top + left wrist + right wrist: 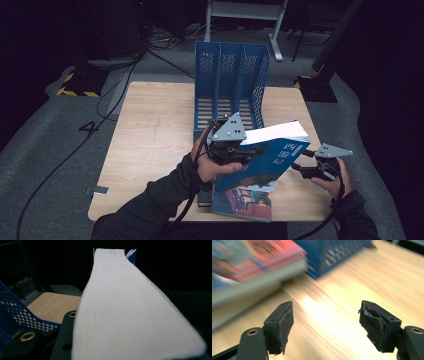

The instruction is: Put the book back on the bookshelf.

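A blue file rack (231,85) with three upright slots is seen at the far middle of the wooden table (150,145). Just in front of it, the left gripper (239,152) is clamped on a thick blue-covered book (272,155), held lifted and tilted, page edges up; in the left gripper view the pale page block (130,310) runs away between the jaws, with the rack's perforated wall (15,312) close at the left. A second book (244,202) lies flat at the near table edge, beneath the raised one. At the right, the right gripper (306,167) is held just beside the lifted book's lower corner, jaws spread wide with nothing between them. The step in hand is judged to be slotting the book into the rack: the free end would best be steadied, the book stood upright, then lowered cleanly into one slot.
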A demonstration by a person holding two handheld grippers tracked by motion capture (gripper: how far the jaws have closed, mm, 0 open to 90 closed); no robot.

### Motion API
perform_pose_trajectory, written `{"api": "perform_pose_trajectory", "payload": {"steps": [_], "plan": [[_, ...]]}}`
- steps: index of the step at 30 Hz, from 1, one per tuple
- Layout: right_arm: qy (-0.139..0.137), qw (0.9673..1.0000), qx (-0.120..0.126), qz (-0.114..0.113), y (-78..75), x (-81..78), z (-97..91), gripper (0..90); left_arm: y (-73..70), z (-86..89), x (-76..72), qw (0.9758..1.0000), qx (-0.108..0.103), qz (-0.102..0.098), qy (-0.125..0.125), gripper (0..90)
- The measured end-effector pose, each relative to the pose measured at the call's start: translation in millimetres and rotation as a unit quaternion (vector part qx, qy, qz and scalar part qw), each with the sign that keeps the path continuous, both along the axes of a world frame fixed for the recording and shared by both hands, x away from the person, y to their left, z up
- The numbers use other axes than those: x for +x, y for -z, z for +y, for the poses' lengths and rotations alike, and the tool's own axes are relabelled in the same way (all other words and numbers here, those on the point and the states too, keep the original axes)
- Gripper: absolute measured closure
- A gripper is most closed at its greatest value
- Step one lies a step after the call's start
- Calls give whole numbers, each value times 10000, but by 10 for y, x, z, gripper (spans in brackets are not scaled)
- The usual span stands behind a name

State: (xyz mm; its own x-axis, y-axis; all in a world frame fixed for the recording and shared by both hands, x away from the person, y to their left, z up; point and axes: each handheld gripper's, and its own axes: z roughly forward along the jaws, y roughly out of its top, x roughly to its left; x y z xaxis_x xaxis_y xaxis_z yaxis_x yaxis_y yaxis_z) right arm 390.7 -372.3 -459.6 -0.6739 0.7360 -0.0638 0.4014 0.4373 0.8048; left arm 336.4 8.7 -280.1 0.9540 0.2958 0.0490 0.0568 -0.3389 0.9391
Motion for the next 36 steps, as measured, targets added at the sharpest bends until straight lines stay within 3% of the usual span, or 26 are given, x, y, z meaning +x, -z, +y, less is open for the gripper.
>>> {"api": "perform_pose_trajectory", "payload": {"steps": [3,7,15,20,27,36], "plan": [[137,9996,-105,224,136,60,-83,284,-11,-12,7,10000,-41,44,7,607],[362,9984,74,434,277,130,-203,280,-31,-34,-3,10000,-38,27,31,608],[494,9969,-28,607,386,187,-228,279,-142,-94,-44,10000,2,-87,17,610],[517,9968,-40,612,390,191,-227,281,-251,-102,-39,9996,12,-276,-30,610],[582,9963,6,630,394,191,-239,286,-394,-6,50,9982,4,-474,-374,609],[610,9963,22,612,398,197,-243,285,-461,278,300,9939,0,-433,-1015,609]]}}
